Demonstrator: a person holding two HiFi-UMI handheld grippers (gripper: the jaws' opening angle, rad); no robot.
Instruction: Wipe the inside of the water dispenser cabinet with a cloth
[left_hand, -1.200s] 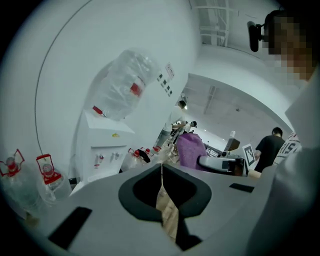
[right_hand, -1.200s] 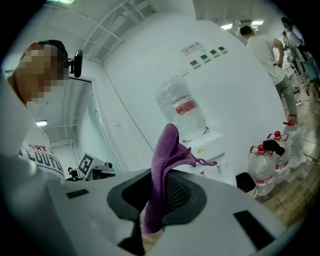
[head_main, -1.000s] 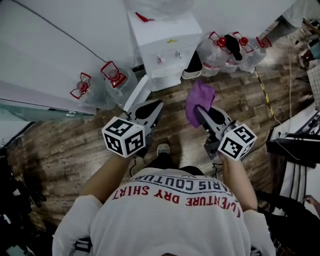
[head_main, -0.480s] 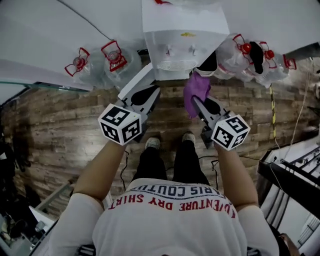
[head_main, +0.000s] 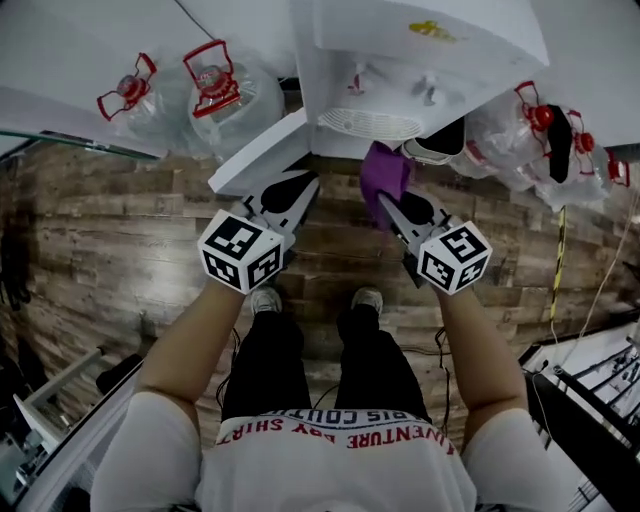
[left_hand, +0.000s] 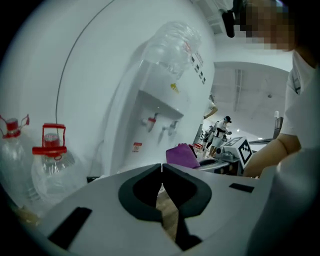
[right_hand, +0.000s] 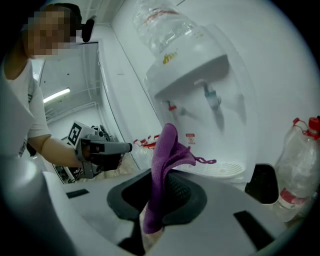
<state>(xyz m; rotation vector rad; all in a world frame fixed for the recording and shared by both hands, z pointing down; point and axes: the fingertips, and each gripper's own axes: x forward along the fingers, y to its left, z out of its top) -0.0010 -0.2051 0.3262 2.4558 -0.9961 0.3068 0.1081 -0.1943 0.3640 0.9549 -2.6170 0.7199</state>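
1. Setting: wood-plank floor (head_main: 120, 250) and a white wall. The water dispenser (head_main: 420, 60) stands against the wall directly ahead of the person, with water bottles (head_main: 215, 85) on the floor to either side.
2. Door: a white panel (head_main: 262, 152) angles out from the dispenser's lower left. It is judged to be the cabinet door standing open.
3. Left gripper (head_main: 303, 185): jaws closed tip to tip with nothing between them, held near the panel's edge.
4. Right gripper (head_main: 385, 202): jaws clamped on the purple cloth (head_main: 383, 172). The cloth rises above the jaws and trails below them, just under the drip tray (head_main: 375, 122).
5. Step in hand: judged to be the approach. The cloth is outside the cabinet and wiping has not begun.
6. Next move: calls for lowering the right gripper and carrying the cloth into the opening beneath the drip tray, then pressing it against an inner surface. The left gripper could steady the door.
7. Hidden:
   - No view shows the cabinet interior; in the head view the dispenser's upper body covers it.
   - Both gripper views show only the taps and upper front.
   - The door's hinge cannot be made out.
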